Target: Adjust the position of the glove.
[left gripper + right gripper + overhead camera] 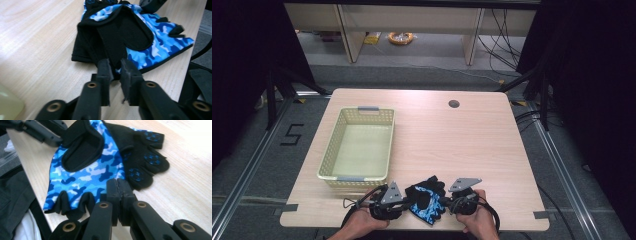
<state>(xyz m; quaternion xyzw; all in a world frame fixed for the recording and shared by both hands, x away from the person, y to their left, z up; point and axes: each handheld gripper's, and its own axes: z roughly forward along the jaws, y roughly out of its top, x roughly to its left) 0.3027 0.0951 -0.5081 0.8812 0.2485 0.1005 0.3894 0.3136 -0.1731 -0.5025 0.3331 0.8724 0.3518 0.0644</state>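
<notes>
2 fingerless gloves (pixel 426 200), blue camouflage on the back and black on the palm, lie stacked at the near edge of the desk (pixel 462 145), between the 2 grippers and just right of the 1 pale yellow basket (pixel 360 145). The left gripper (pixel 404 202) has its jaws drawn narrow on the black wrist strap of the top glove; in the left gripper view the pads (pixel 105 68) press the strap from both sides. The right gripper (pixel 447 202) has its jaws shut tight at the finger end of the same glove (pixel 85 173), though whether cloth is truly caught between the pads (pixel 113 188) is hard to tell. The likely trouble is a poor hold: if the right jaws have closed on nothing or on a thin hem, that end will slip free on lifting and the glove will sag or drop. The strap may also peel open under the pull, leaving the left side holding a loose flap. Because the gloves overlap, lifting 1 could drag the other (pixel 145 157) off the desk edge, which is very near. Count: 2 gloves, 1 basket, 2 grippers, 1 desk.
</notes>
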